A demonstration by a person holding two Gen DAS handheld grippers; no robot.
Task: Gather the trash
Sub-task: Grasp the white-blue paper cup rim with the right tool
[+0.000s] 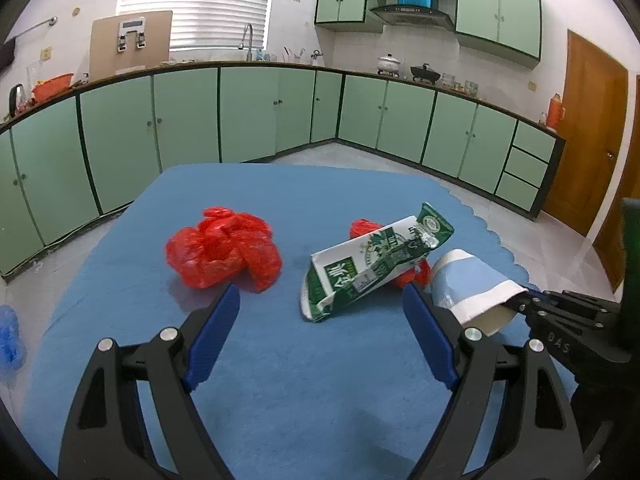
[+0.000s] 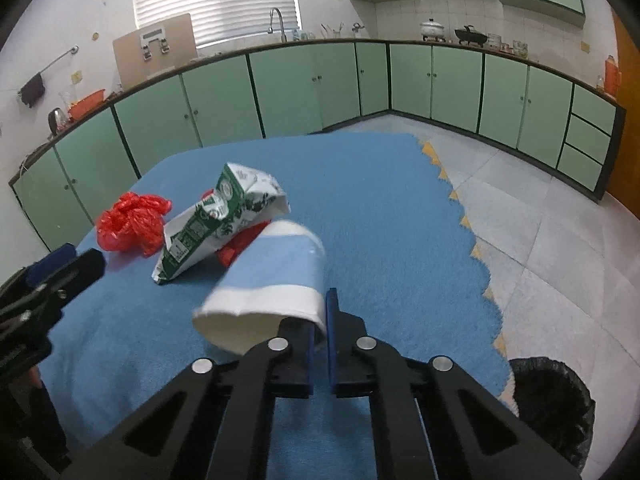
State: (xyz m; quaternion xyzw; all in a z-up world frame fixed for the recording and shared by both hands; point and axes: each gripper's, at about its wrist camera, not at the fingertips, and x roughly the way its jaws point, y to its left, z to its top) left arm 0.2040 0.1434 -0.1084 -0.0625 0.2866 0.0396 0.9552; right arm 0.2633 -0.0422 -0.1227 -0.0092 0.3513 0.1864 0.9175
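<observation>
A blue-and-white paper cup [image 2: 272, 280] lies tilted with its mouth toward me, and my right gripper [image 2: 318, 312] is shut on the cup's rim wall. The same cup [image 1: 472, 284] shows at the right of the left wrist view, held by the right gripper [image 1: 516, 304]. A crushed green-and-white milk carton [image 1: 368, 264] [image 2: 216, 220] rests against a small red bag [image 1: 408, 276] [image 2: 240, 244]. A larger crumpled red plastic bag [image 1: 224, 252] [image 2: 132, 224] lies to the left. My left gripper [image 1: 320, 300] stands open just short of the carton, nothing between its fingers.
Everything sits on a blue cloth [image 1: 300, 380] over a table with a scalloped right edge [image 2: 476, 248]. A bin lined with a black bag [image 2: 556, 404] stands on the floor at lower right. Green kitchen cabinets [image 1: 240, 112] run behind. Something blue [image 1: 10, 336] lies on the floor, left.
</observation>
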